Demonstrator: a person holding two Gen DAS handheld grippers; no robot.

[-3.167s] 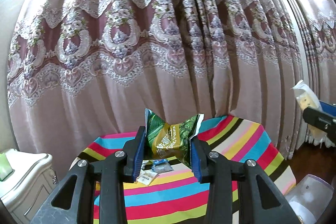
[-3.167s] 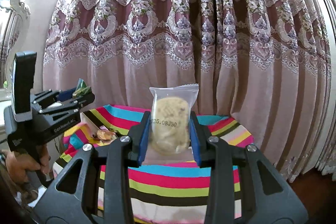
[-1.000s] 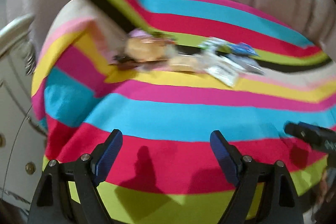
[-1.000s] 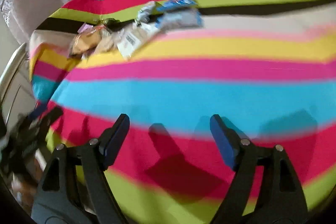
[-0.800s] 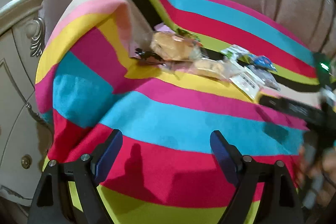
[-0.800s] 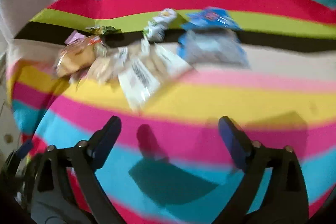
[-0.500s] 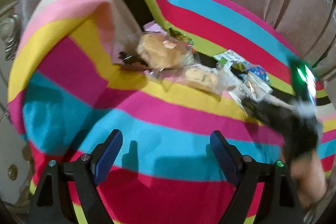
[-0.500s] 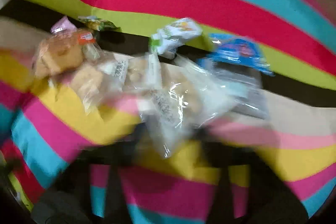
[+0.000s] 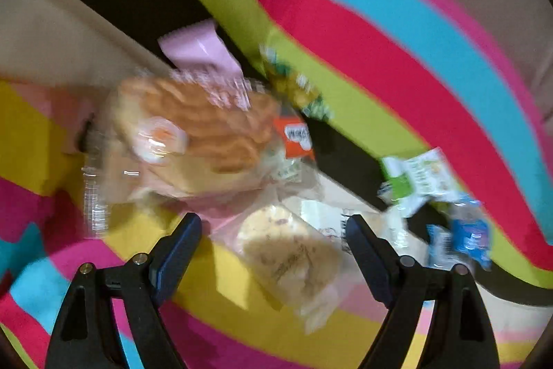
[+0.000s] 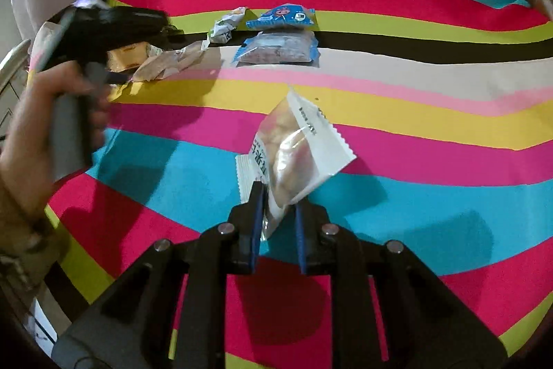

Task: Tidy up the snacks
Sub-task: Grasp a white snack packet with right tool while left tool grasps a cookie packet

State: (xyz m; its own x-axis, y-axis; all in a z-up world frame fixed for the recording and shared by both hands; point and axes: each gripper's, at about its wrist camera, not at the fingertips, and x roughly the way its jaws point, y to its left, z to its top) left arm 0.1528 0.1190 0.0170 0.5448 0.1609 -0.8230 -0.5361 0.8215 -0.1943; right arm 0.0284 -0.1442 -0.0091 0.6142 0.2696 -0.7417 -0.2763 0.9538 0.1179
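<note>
- At the bottom centre of the right wrist view, the right gripper had its jaws drawn narrow on the lower corner of a clear cookie packet, which stood up tilted above the blue stripe of the striped cloth covering the surface.
- At the bottom of the left wrist view, the left gripper had its jaws wide apart and empty, with a pale cookie packet lying between them, a little past the tips; contact could not be told through the blur.
- Just beyond, at centre left of that view, lay a large wrapped bun, with a pink wrapper behind it.
- Farther off, at the upper middle of the right wrist view, a blue packet and a small white-green packet lay on the dark and lime stripes.
- The step in hand looked like picking: one packet lifted, a second lined up.
- The next move likely called for closing the left jaws squarely on the pale packet's edge, without catching the bun's wrapper.
</note>
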